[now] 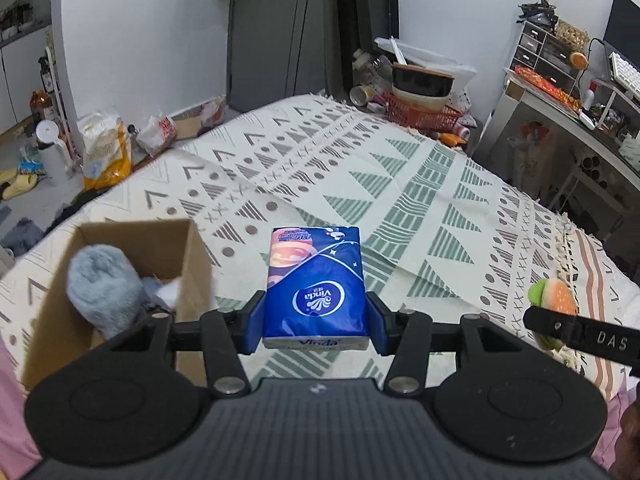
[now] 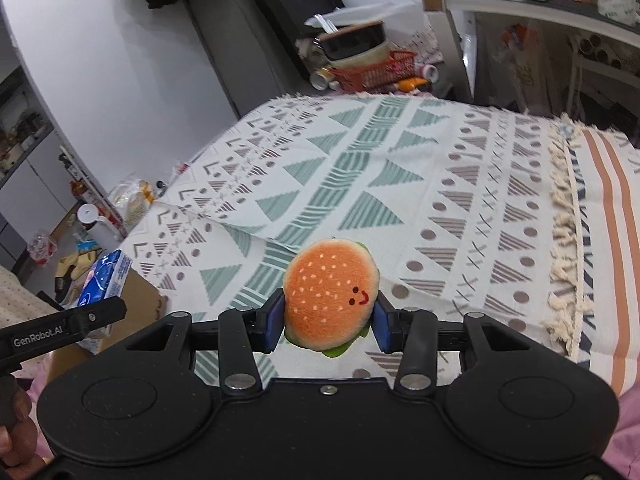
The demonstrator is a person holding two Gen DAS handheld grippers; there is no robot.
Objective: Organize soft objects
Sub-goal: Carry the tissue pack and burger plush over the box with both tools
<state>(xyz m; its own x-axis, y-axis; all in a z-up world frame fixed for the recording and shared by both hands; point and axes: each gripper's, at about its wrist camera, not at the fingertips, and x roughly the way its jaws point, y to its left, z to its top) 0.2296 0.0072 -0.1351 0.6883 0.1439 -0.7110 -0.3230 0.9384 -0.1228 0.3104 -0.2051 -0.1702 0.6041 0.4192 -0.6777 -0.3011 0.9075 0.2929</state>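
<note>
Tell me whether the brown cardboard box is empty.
Not empty: the open-topped brown cardboard box holds a fluffy grey plush item and other fabric.

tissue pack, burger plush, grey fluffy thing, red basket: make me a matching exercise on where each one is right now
Things:
1. tissue pack
2. burger plush
3. grey fluffy item
4. red basket

Places:
A. inside the cardboard box
B. past the far end of the bed, bowls stacked in it
C. held in the left gripper
D. held in the right gripper

Pairs: 1-C, 2-D, 3-A, 4-B
</note>
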